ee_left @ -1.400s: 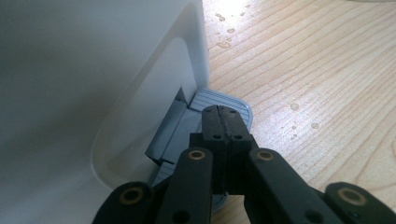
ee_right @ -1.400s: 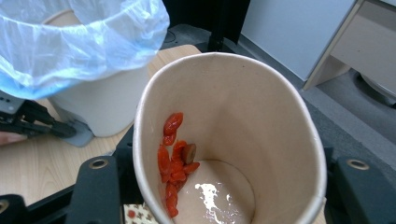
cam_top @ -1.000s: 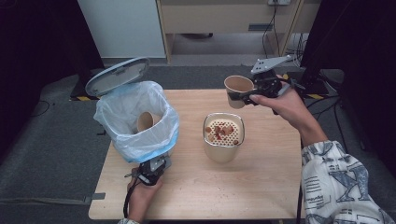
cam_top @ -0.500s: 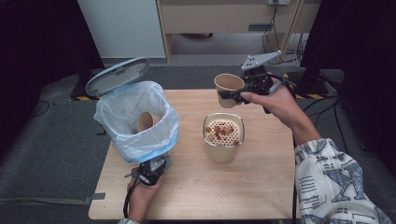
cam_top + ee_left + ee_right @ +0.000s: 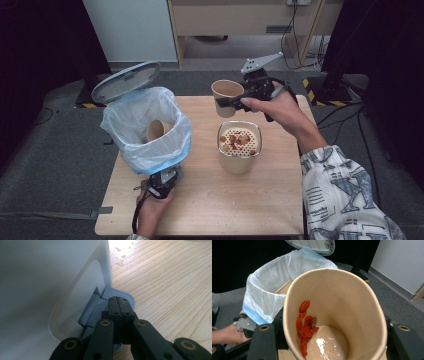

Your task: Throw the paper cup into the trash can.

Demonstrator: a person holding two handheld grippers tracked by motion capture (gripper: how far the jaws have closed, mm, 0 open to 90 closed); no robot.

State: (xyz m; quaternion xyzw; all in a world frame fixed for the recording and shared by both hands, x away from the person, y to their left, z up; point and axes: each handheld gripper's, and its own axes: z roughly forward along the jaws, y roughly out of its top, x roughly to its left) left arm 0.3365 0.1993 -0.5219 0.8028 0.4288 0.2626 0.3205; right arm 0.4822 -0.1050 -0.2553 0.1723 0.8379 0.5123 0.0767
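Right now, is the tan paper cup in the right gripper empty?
No: the tan paper cup holds red food scraps and liquid at its bottom.

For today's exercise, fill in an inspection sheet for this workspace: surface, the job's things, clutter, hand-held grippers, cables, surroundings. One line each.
Surface: wooden table, a few droplets near the bin.
Job's things: paper cup with red scraps and liquid, held above the table; strainer container holding scraps; pedal bin, lid open, bag-lined, another cup inside.
Clutter: nothing seen.
Grippers: right hand-held gripper shut on paper cup; left hand-held gripper shut, pressing the bin's pedal.
Cables: left gripper's cable trails off the near edge; loose cables on the floor.
Surroundings: grey carpet, wooden cabinet behind.
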